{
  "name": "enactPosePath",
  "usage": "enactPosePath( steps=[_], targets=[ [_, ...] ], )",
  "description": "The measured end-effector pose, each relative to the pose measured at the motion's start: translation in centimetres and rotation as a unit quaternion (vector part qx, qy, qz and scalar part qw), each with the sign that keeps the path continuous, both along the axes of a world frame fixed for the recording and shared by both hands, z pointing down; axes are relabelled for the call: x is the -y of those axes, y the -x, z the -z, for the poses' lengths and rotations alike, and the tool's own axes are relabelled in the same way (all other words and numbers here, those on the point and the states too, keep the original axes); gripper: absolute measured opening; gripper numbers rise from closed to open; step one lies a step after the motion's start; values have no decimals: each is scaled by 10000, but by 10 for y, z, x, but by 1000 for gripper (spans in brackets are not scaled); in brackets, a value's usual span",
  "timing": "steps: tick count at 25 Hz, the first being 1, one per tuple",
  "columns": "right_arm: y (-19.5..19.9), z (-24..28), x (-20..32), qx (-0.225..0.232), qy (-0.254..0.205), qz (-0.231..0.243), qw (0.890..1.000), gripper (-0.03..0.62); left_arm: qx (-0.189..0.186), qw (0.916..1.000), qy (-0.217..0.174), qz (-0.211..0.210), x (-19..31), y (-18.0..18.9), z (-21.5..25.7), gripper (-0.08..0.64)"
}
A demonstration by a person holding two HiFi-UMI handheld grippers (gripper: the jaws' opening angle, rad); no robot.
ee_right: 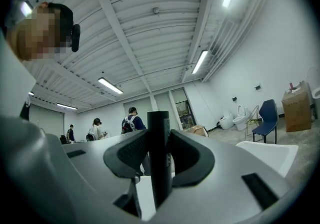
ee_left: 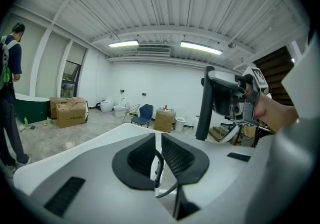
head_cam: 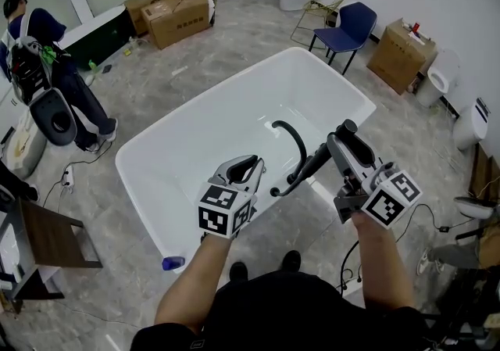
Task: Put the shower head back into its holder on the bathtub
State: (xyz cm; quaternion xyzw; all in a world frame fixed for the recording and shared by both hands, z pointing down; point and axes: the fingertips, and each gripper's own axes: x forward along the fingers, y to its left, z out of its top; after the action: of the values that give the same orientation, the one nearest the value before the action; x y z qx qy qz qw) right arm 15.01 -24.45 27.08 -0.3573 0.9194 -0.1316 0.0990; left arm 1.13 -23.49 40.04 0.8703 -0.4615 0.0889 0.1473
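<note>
Shower head point(head_cam: 312, 163) was clamped in your right gripper point(head_cam: 344, 141) above the bathtub point(head_cam: 156, 142). Your left gripper point(head_cam: 248, 166) was empty, jaws narrowly apart.

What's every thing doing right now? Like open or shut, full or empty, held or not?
Right gripper, shut on the shower head.
Left gripper, open just a crack, empty.
Shower head, held up, not put back yet.
Bathtub, no water in it.
Black spout, no water running.
Blue chair, nobody on it.
</note>
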Motion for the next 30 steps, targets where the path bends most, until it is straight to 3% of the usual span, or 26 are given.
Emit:
enactPosePath(
  steps=[15, 20, 30],
  targets=[
    [27, -56, -25, -355, 473, -349, 9976, 152, -99, 9996, 40, -243, -26, 29, -6, 48],
    [20, -85, -30, -334, 826, -539, 9946, 152, -51, 9990, 272, -352, -29, 29, -24, 48],
    [26, -137, -9, -742, 1162, -143, 9903, 152, 67, 9965, 775, -322, -8, 7, -61, 48]
  ],
)
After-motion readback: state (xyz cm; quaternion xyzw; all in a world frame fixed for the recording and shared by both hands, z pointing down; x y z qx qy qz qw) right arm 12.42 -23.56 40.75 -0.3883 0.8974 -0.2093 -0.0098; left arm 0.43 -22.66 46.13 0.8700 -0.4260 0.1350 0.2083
